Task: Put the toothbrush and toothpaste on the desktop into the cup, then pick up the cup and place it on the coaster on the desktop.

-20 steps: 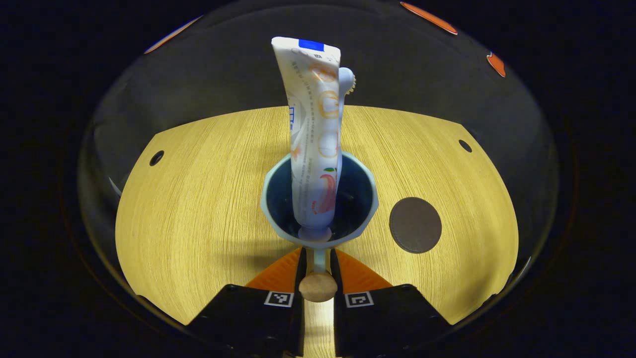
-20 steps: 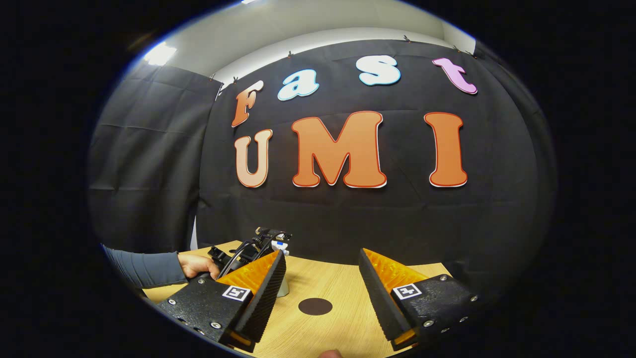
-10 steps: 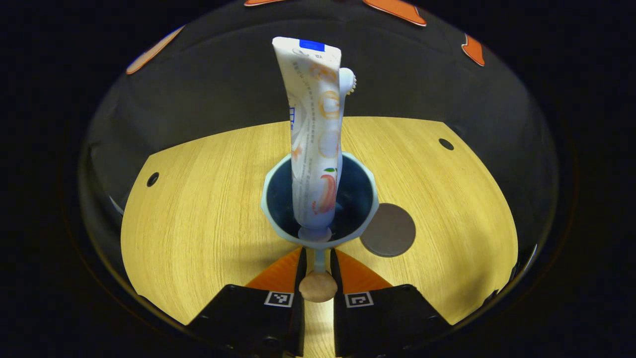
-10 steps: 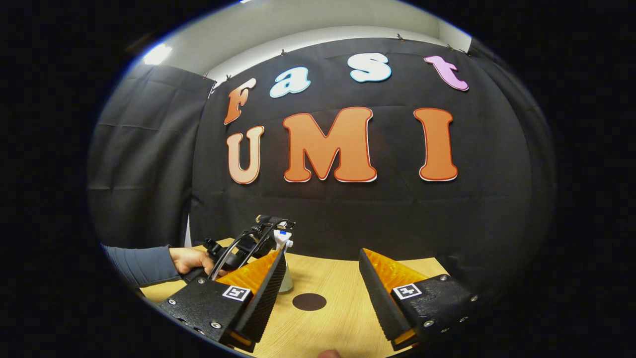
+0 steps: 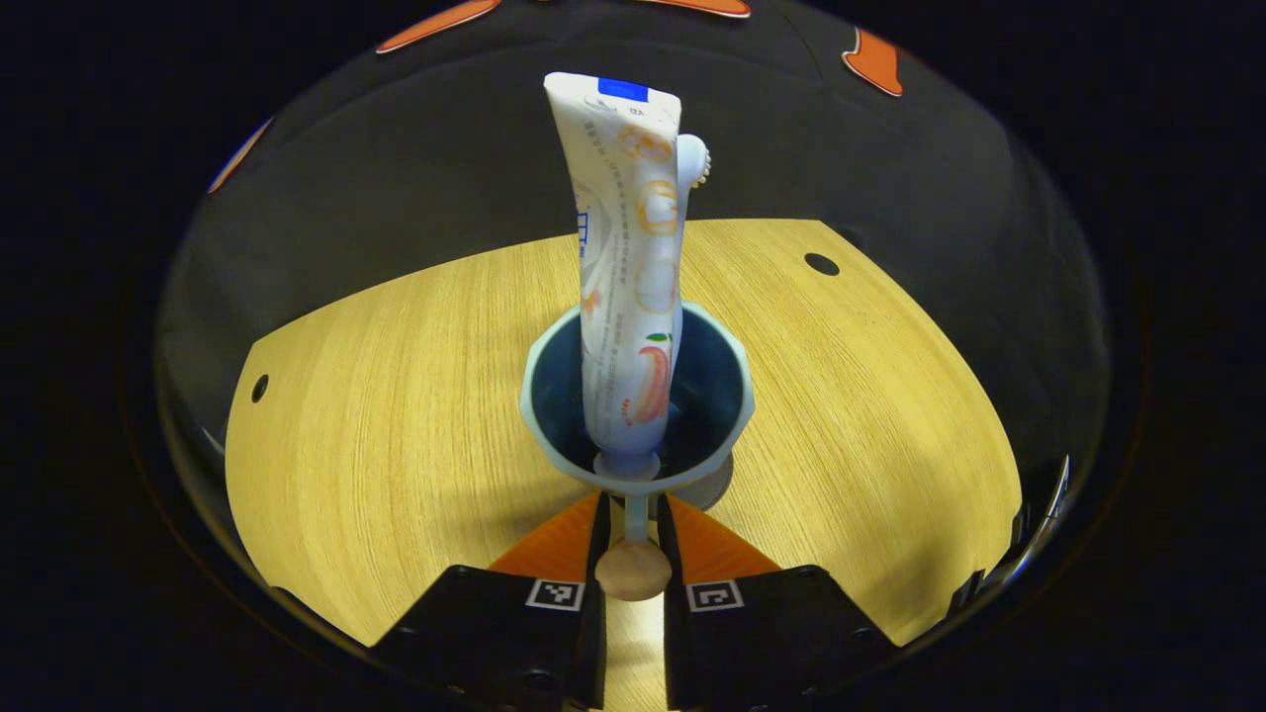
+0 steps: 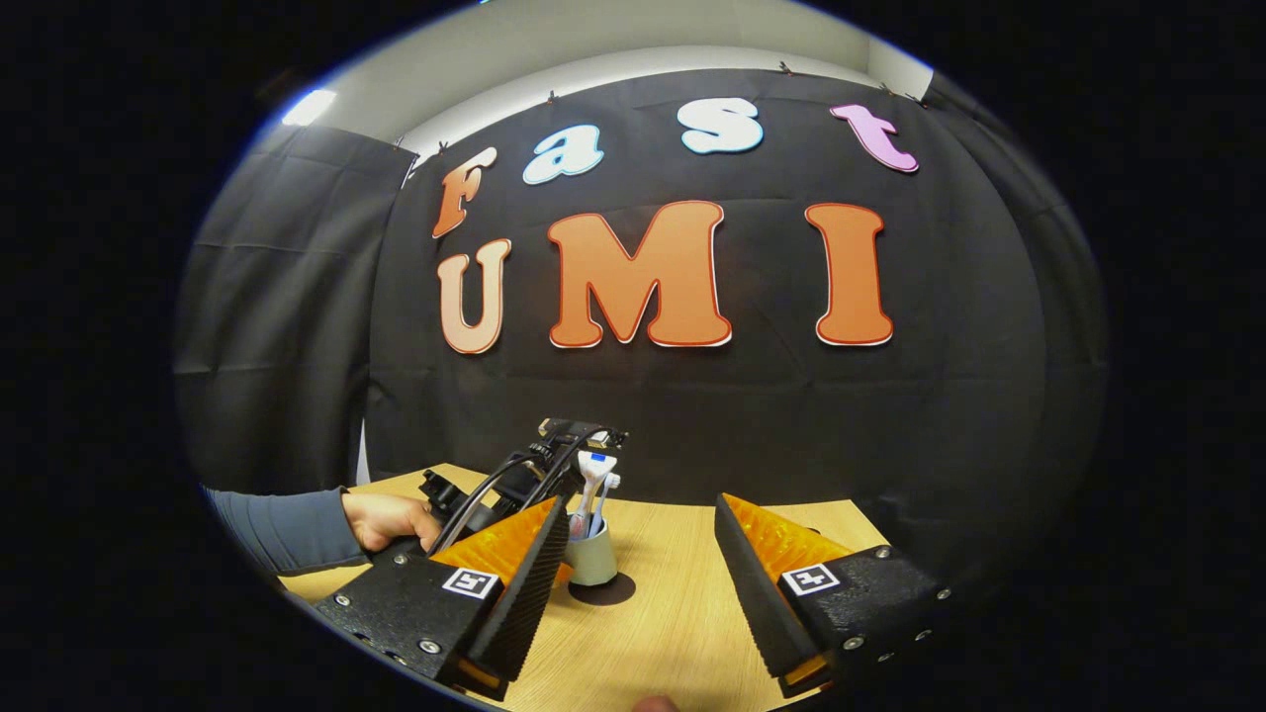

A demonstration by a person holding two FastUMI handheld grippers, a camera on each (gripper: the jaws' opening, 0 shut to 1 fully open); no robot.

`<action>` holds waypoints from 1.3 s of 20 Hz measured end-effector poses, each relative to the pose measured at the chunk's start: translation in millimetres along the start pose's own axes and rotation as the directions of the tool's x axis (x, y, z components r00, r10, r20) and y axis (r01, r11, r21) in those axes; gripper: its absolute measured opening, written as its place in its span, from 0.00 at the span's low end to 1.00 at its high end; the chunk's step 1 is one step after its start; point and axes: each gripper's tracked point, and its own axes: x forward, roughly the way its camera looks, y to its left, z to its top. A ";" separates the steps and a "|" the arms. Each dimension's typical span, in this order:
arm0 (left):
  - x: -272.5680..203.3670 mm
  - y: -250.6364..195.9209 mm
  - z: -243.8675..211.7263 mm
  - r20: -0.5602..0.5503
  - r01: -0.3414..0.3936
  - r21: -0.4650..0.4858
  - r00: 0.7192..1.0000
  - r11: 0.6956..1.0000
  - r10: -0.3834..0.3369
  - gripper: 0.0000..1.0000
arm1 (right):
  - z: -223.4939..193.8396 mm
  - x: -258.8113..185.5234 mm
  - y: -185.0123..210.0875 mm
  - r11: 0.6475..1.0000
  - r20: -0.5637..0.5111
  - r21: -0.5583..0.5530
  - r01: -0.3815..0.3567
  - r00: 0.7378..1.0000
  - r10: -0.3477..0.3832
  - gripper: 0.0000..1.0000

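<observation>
A pale blue cup [image 5: 636, 400] with a dark inside holds a white toothpaste tube [image 5: 625, 267] standing cap down, with a toothbrush head [image 5: 694, 161] peeking out behind it. My left gripper [image 5: 633, 514] is shut on the cup's thin handle, just above its round wooden knob [image 5: 633, 571]. A sliver of the dark round coaster [image 5: 710, 487] shows under the cup's right side. In the right gripper view the cup [image 6: 593, 556] sits over the coaster [image 6: 605, 591]; whether they touch I cannot tell. My right gripper [image 6: 643, 514] hangs open above the near table.
The wooden table [image 5: 396, 396] has small round holes [image 5: 821, 264] near its corners and ends at the black cloth wall. A hand [image 6: 381, 519] with a blue-grey sleeve holds the left gripper [image 6: 514, 485] at the table's left side.
The left gripper has carried the cup rightward over the coaster, which has slid from the right of the cup to beneath it. The right gripper stays open and has shifted only slightly.
</observation>
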 end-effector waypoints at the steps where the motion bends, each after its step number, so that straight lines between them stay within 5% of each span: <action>1: 3.2 1.8 -1.2 -0.008 0.004 0.004 1.000 1.000 -0.004 0.23 | -1.9 -0.6 -1.1 1.000 -0.002 0.005 0.002 1.000 -0.002 0.89; 9: -5.5 1.9 -3.2 -0.055 0.006 0.026 0.998 1.000 -0.004 0.23 | -18.3 0.8 -6.6 0.999 -0.042 0.037 0.007 0.999 -0.006 0.89; 12: -9.0 -0.7 -3.0 -0.013 0.028 0.037 1.000 0.999 -0.028 0.30 | -22.5 4.4 -8.1 0.999 -0.053 0.045 0.019 0.998 -0.017 0.89; 15: -14.0 -1.4 -1.3 0.025 0.033 0.058 0.999 0.998 -0.034 0.76 | -18.9 5.9 -7.3 0.998 -0.043 0.046 0.033 0.999 -0.031 0.89; 17: -23.8 0.5 0.4 0.071 0.029 0.074 0.997 0.997 -0.034 0.94 | -13.3 6.8 -5.8 0.998 -0.028 0.044 0.042 0.999 -0.041 0.89; 19: -37.4 3.6 6.9 0.140 0.012 0.086 0.990 0.996 -0.024 1.00 | -8.2 7.5 -3.0 0.998 -0.013 0.041 0.052 0.999 -0.051 0.89; 26: -105.8 38.3 39.6 0.458 -0.137 0.062 0.884 0.989 0.094 0.98 | 11.5 16.2 12.4 0.998 0.051 0.020 0.064 0.997 -0.065 0.89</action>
